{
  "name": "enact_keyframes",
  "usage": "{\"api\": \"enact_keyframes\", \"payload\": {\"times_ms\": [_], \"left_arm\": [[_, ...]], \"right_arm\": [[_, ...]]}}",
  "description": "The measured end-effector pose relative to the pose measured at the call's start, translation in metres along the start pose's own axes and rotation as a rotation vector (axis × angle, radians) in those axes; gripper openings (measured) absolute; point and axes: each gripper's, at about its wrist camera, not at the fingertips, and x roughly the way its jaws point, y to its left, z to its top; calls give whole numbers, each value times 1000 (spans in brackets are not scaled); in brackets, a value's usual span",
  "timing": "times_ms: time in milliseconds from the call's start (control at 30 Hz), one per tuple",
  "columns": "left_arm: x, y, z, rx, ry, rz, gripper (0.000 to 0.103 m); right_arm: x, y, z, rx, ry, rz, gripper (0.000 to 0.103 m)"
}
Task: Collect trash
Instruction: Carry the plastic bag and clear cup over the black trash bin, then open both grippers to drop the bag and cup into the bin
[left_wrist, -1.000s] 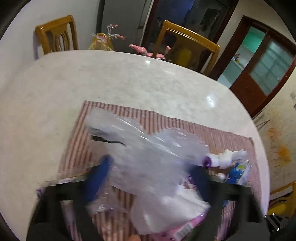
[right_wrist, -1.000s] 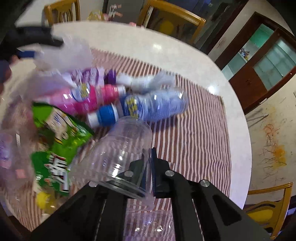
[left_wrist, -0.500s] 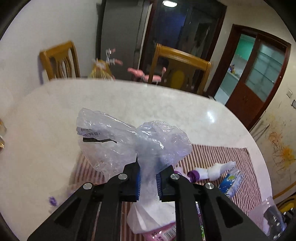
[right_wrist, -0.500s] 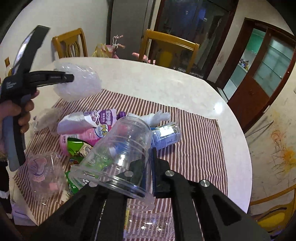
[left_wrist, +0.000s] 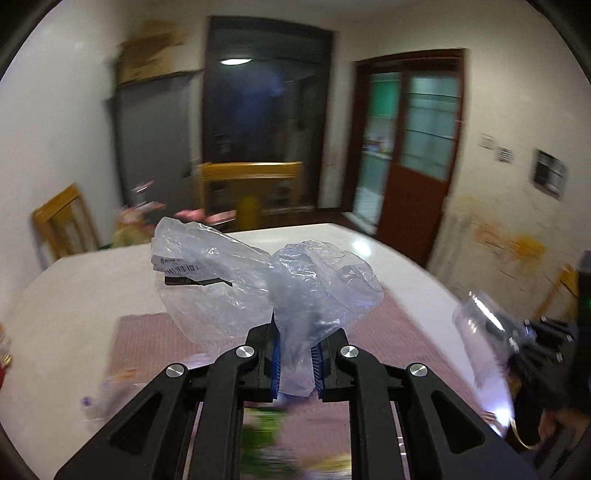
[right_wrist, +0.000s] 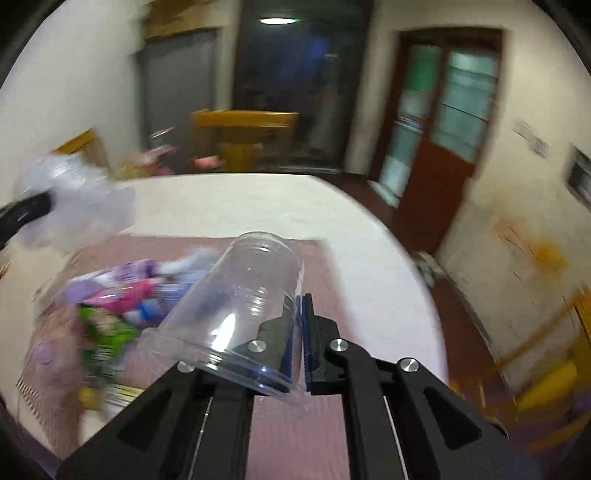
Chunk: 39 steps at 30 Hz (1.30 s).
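Dining room, dim light, wooden chairs round a pale round counter (right_wrist: 236, 206) w/ a striped placemat (right_wrist: 280, 424) on it. Both pieces of trash are off the surface: crumpled clear plastic bag (left_wrist: 258, 291) pinched btwn the pads of the left tongs (left_wrist: 295, 363), bunched above the jaws; clear plastic jar (right_wrist: 236, 314) held by its rim wall in the right tongs (right_wrist: 300, 345), pressed tight on it, mouth toward the camera. More trash lies on the mat at left of the right view: green snack wrapper (right_wrist: 99, 332), pink and purple bottles (right_wrist: 129, 284), blurred.

Step in hand, I'd say: carry-off, both items lifted clear of the counter. No bin visible in either view. Next move calls for finding it, then letting go over the opening, bag first prob. since it's light and may cling. Then back for the rest.
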Motion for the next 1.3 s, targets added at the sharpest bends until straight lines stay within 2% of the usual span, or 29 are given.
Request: {"api": "enact_keyframes", "payload": {"times_ms": [100, 133, 200, 267, 367, 467, 500, 533, 567, 600, 633, 700, 833, 1000, 1133, 1200, 1233, 1267, 1300], "left_arm": [[2, -64, -2, 71, 2, -120, 13], [4, -85, -5, 96, 7, -160, 13], [9, -130, -12, 147, 29, -243, 13], [13, -168, -21, 188, 53, -308, 13], [23, -224, -37, 249, 110, -412, 13], [29, -280, -57, 326, 162, -496, 13], [30, -300, -64, 357, 179, -524, 13], [33, -316, -70, 383, 195, -548, 13], [32, -332, -78, 408, 209, -569, 13], [34, -349, -86, 438, 228, -595, 13], [37, -364, -93, 462, 245, -617, 13], [41, -390, -107, 508, 272, -655, 13], [48, -441, -132, 585, 315, -744, 13], [64, -507, -167, 678, 385, -820, 13], [88, -560, -201, 726, 498, -840, 13], [103, -585, -224, 757, 559, -840, 20], [112, -593, -230, 766, 586, -830, 46], [118, -595, -236, 770, 606, -816, 83], [124, -598, -240, 766, 628, -783, 94]], "right_arm": [[-11, -85, -27, 133, 36, -122, 5], [-13, -129, -48, 198, 81, -196, 5], [-13, -194, -90, 314, 170, -296, 5], [-8, -243, -135, 414, 272, -370, 6], [9, -299, -202, 566, 412, -399, 6], [33, -328, -254, 673, 497, -397, 7], [48, -338, -273, 711, 539, -387, 13], [56, -345, -285, 732, 572, -379, 28], [67, -353, -299, 765, 615, -365, 80], [72, -355, -310, 787, 639, -366, 95], [77, -360, -320, 809, 655, -381, 95], [77, -366, -330, 828, 658, -404, 95], [55, -388, -332, 888, 611, -456, 95], [-12, -419, -341, 1049, 452, -564, 95], [-50, -442, -347, 1124, 364, -621, 95], [-59, -443, -352, 1128, 343, -646, 95], [-60, -444, -352, 1131, 342, -642, 95], [-61, -443, -351, 1135, 340, -628, 95], [-63, -440, -349, 1136, 336, -618, 95]]}}
